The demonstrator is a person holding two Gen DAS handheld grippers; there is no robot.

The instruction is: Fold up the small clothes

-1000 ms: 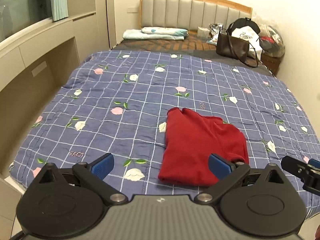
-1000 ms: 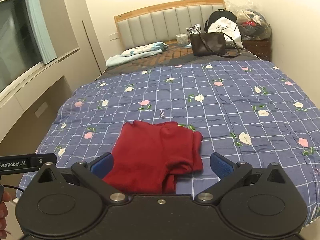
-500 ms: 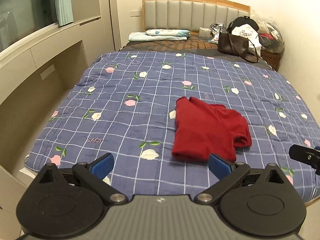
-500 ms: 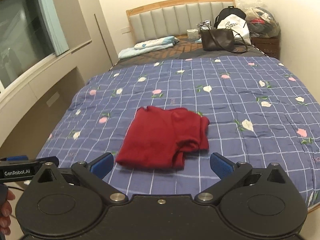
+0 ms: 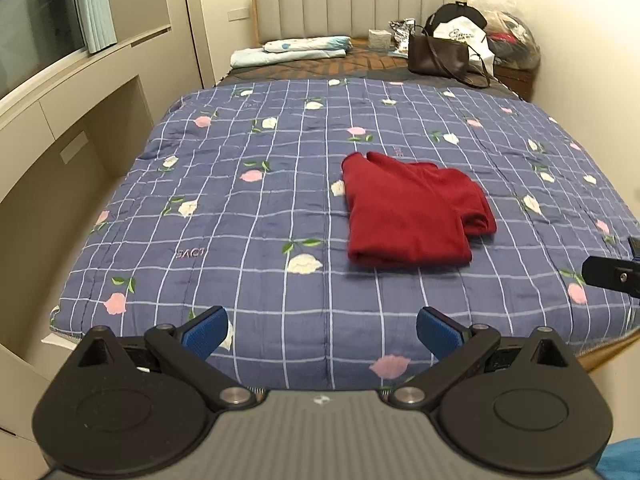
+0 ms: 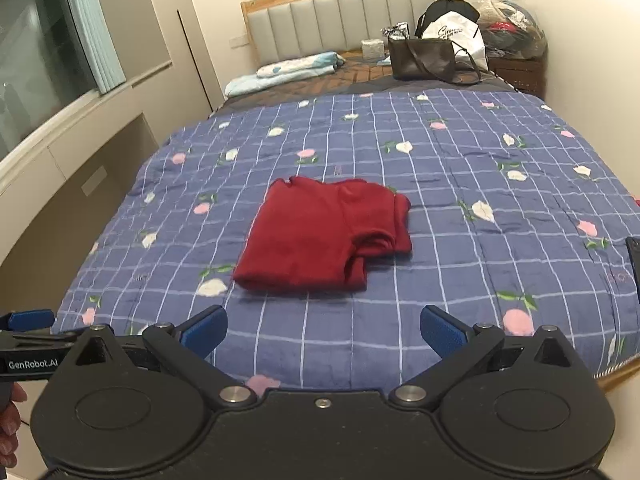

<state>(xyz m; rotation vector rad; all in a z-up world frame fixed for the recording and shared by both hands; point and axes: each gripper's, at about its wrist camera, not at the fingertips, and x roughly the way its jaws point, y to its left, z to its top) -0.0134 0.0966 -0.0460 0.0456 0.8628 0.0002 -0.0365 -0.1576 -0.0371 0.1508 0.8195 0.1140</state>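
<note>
A dark red garment (image 5: 408, 216) (image 6: 324, 236) lies folded into a compact rectangle on the blue flowered quilt (image 5: 256, 208) (image 6: 480, 184), with one doubled-over flap at its right side. My left gripper (image 5: 322, 330) hangs open over the foot of the bed, well short of the garment and holding nothing. My right gripper (image 6: 324, 330) is open too, with the garment lying ahead between its blue pads (image 6: 204, 328), at a distance. Part of the right gripper's body (image 5: 612, 274) shows at the right edge of the left wrist view.
Folded light-blue bedding (image 5: 288, 50), a brown handbag (image 5: 438, 58) and bags (image 5: 472, 38) sit by the padded headboard (image 5: 352, 8). A beige built-in ledge (image 5: 60, 120) runs along the left wall. The bed's foot edge (image 6: 616, 372) is just below the grippers. A hand (image 6: 10, 420) shows at lower left.
Both grippers have pulled back and up from the garment toward the foot of the bed, so it appears smaller and farther. The garment itself has stayed folded in place.
</note>
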